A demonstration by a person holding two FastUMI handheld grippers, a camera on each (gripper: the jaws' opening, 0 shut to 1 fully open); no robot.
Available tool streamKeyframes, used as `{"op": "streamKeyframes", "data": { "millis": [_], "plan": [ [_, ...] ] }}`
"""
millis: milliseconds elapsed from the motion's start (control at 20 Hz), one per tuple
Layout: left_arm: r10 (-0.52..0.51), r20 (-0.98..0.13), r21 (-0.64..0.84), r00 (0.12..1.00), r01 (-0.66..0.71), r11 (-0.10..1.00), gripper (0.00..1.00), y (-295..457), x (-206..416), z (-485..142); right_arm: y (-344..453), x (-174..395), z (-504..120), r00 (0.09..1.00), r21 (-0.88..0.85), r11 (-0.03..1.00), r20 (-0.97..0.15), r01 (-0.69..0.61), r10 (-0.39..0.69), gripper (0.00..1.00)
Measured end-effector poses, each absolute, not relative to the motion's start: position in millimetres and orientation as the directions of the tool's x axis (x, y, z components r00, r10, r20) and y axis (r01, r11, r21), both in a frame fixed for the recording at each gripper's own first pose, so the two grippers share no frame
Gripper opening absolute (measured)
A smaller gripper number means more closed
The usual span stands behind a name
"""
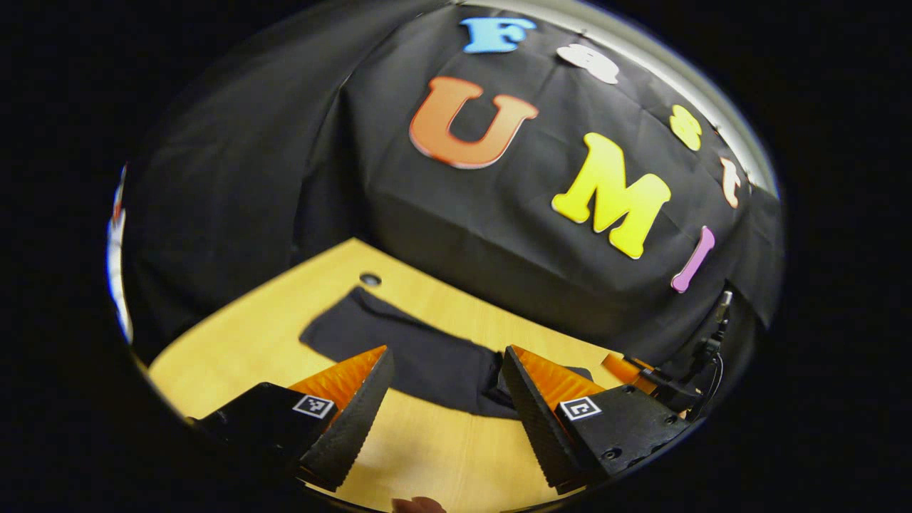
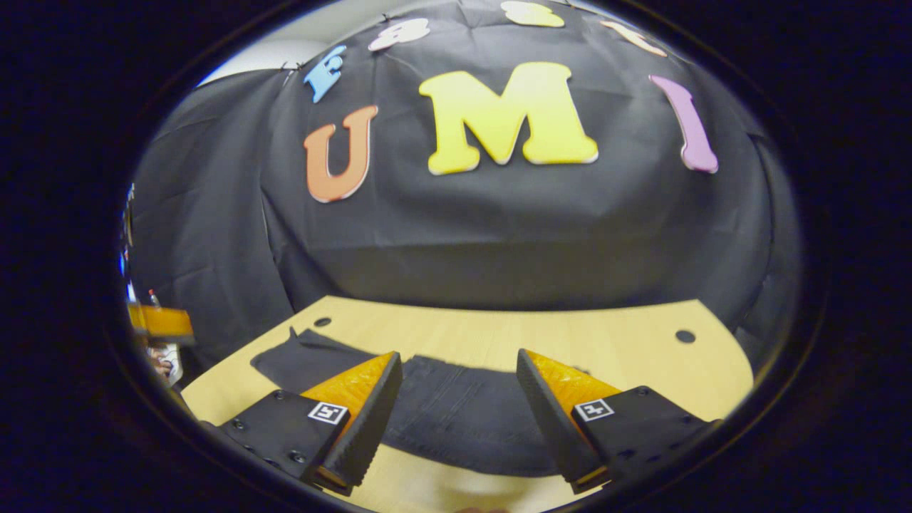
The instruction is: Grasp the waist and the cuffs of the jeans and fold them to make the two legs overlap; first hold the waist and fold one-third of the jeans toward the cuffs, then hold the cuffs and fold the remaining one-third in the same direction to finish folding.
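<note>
Dark jeans point(image 1: 427, 363) lie flat on the wooden table point(image 1: 235, 342), one end reaching toward the far left and the other bunched near the right. My left gripper point(image 1: 447, 353) hovers open above the table, just in front of the jeans, with nothing between its fingers. In the right gripper view the jeans point(image 2: 456, 420) stretch across the table point(image 2: 613, 342), the stitched wide part nearest and a narrower end point(image 2: 299, 356) off to the left. My right gripper point(image 2: 459, 356) is open above that wide part, holding nothing. The right gripper's body point(image 1: 655, 388) also shows at the right of the left gripper view.
Round cable holes point(image 1: 370, 278) point(image 2: 685, 335) sit near the table's far edge, with the black cloth wall close behind. An orange object point(image 2: 160, 320) shows beyond the table's left end. A fingertip point(image 1: 417, 504) peeks in at the bottom edge.
</note>
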State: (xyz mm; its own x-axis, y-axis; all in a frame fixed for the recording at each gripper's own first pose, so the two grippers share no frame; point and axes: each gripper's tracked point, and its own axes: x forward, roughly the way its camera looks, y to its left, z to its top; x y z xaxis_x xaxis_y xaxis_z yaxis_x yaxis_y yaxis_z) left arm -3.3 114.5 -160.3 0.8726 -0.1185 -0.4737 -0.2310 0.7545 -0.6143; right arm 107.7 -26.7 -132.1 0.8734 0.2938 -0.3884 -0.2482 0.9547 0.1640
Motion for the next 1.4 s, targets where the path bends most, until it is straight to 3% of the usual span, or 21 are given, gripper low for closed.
{"op": "streamKeyframes", "data": {
  "millis": [100,150,200,250,450,500,650,700,750,850,900,950,1050,1100,1200,1400],
  "plan": [
    [-0.106,-0.505,-0.718,0.857,-0.348,0.602,0.99,125.5,-1.1,-188.4,-40.3,114.7,-98.8,0.900,0.146,0.959,-0.333,-0.244,0.279,0.99],
    [-0.081,-0.518,-0.742,0.852,-0.400,0.538,0.99,136.3,1.7,-198.0,-48.1,118.1,-84.0,0.913,0.140,0.962,-0.308,-0.235,0.268,0.94],
    [-0.066,-0.537,-0.752,0.841,-0.441,0.491,0.99,147.8,7.9,-212.8,-55.8,118.2,-69.7,0.923,0.134,0.965,-0.286,-0.226,0.256,0.99],
    [-0.057,-0.552,-0.760,0.832,-0.474,0.445,0.99,155.3,10.0,-222.2,-62.2,118.9,-56.2,0.931,0.136,0.966,-0.268,-0.219,0.248,0.94],
    [-0.020,-0.531,-0.830,0.847,-0.515,0.214,0.99,174.2,25.6,-237.1,-86.1,124.6,-12.6,0.960,0.083,0.976,-0.179,-0.203,0.215,0.99],
    [-0.008,-0.538,-0.829,0.843,-0.528,0.182,0.99,177.7,28.0,-242.4,-95.7,123.8,-8.9,0.966,0.054,0.981,-0.171,-0.187,0.194,0.94],
    [-0.011,-0.563,-0.824,0.826,-0.560,0.080,0.99,194.3,35.1,-266.5,-123.0,119.1,-9.0,0.969,0.075,0.987,-0.194,-0.140,0.152,0.99],
    [-0.009,-0.572,-0.819,0.820,-0.571,0.050,0.99,193.1,35.9,-274.9,-132.6,118.3,-3.7,0.973,0.084,0.989,-0.188,-0.119,0.133,0.94],
    [-0.004,-0.583,-0.812,0.812,-0.583,0.022,0.98,197.8,36.8,-282.5,-142.6,117.5,0.5,0.977,0.078,0.992,-0.182,-0.098,0.111,1.00],
    [-0.008,-0.605,-0.796,0.796,-0.605,-0.014,0.99,199.1,42.5,-292.4,-160.1,115.4,7.6,0.983,0.061,0.996,-0.165,-0.066,0.075,0.94],
    [-0.009,-0.595,-0.803,0.803,-0.595,-0.032,0.99,201.2,49.2,-291.6,-168.3,116.5,8.1,0.985,0.054,0.997,-0.165,-0.051,0.059,0.99],
    [-0.006,-0.588,-0.808,0.809,-0.587,-0.040,0.98,202.3,56.7,-290.7,-176.4,116.0,7.4,0.984,0.050,0.998,-0.171,-0.033,0.041,0.94],
    [-0.016,-0.579,-0.814,0.815,-0.580,-0.036,0.96,201.9,71.2,-295.7,-191.4,115.8,6.4,0.983,0.051,0.999,-0.184,0.002,0.008,0.99],
    [-0.022,-0.576,-0.817,0.817,-0.576,-0.036,1.00,202.2,78.9,-296.1,-196.5,115.6,4.0,0.982,0.052,0.999,-0.191,0.014,-0.003,1.00],
    [-0.031,-0.566,-0.823,0.824,-0.567,-0.039,0.95,201.1,94.3,-297.3,-208.3,114.8,3.4,0.980,0.050,0.998,-0.197,0.038,-0.027,0.99],
    [-0.015,-0.522,-0.844,0.853,-0.519,-0.136,0.95,205.8,120.3,-296.2,-223.4,116.5,4.6,0.976,0.052,0.996,-0.209,0.068,-0.055,1.00]
  ]
}}
